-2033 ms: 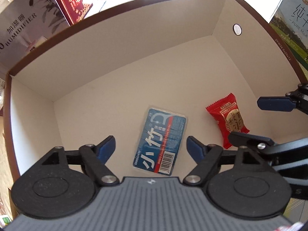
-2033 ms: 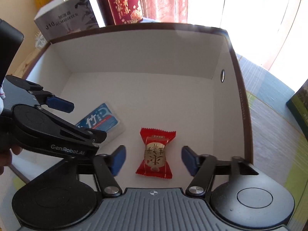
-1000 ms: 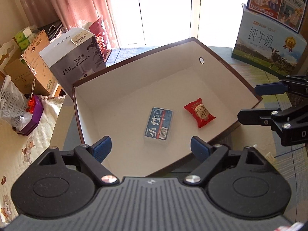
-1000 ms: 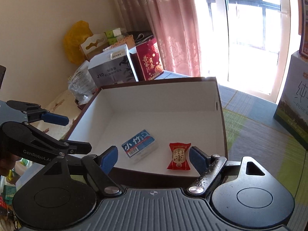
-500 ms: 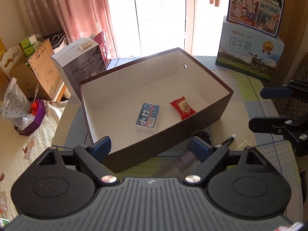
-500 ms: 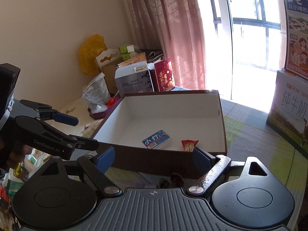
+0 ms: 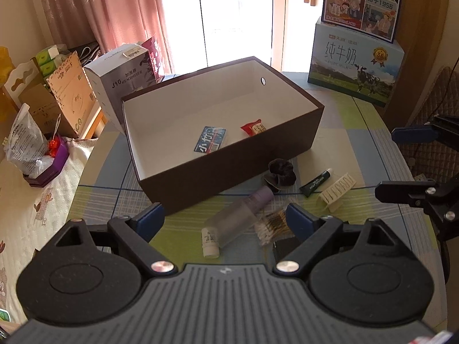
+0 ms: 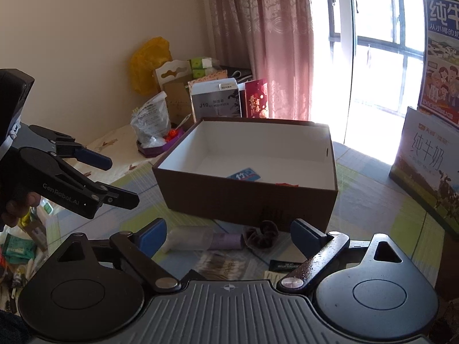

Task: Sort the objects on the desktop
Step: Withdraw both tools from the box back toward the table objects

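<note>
Brown box (image 7: 229, 169) holds a blue packet (image 7: 210, 140) and red snack (image 7: 254, 127); bottle (image 7: 238, 219), scrunchie (image 7: 281, 173) and swabs (image 7: 272, 226) lie unsorted on the surface (image 7: 358, 149). Left gripper (image 7: 225, 218) and right gripper (image 8: 228, 236) hover spread and empty, positioned for selecting the next item.

Dark brown box (image 7: 238, 169) with white inside holds a blue packet (image 7: 210, 140) and red, possibly patterned, sachet (image 7: 253, 127).

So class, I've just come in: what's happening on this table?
A person is sorting desk items into a brown box with two handheld grippers. The left gripper and right gripper are both open and empty, above the table. A blue packet and red snack lie in the box. A bottle, scrunchie, tube and hair clip wait outside.
</note>
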A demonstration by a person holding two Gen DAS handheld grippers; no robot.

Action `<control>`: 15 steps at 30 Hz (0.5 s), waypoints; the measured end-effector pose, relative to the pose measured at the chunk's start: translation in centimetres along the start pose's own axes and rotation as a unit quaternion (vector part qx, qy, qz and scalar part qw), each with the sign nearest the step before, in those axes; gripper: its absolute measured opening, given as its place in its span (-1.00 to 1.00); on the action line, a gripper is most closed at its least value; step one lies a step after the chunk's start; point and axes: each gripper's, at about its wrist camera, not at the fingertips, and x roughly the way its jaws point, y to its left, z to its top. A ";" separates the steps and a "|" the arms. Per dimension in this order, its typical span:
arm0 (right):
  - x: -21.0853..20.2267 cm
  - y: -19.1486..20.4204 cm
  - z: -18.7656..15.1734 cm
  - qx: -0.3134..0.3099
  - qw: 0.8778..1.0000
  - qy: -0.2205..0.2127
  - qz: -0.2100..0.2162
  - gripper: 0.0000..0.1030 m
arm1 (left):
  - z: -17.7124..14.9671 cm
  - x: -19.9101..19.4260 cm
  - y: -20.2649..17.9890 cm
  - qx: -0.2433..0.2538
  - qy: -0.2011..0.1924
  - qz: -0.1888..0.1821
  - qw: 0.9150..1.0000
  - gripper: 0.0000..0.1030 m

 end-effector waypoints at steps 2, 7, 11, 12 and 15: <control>-0.2 0.2 -0.6 -0.003 1.000 0.002 0.001 0.79 | -1.0 -0.3 -0.1 0.002 0.003 0.005 1.000 0.74; -0.9 1.0 -2.0 -0.003 1.000 0.010 0.004 0.80 | -3.3 -0.8 0.0 -0.011 0.017 0.009 1.000 0.74; -0.7 1.6 -3.1 -0.010 1.000 0.021 0.007 0.81 | -5.2 -0.8 -0.1 -0.018 0.032 0.010 0.999 0.74; -0.7 1.7 -3.4 -0.009 1.000 0.024 0.009 0.81 | -5.6 -0.8 -0.1 -0.020 0.037 0.009 0.999 0.74; -0.4 2.1 -4.2 -0.012 0.999 0.034 0.016 0.81 | -6.8 -0.6 -0.1 -0.025 0.047 0.009 0.999 0.74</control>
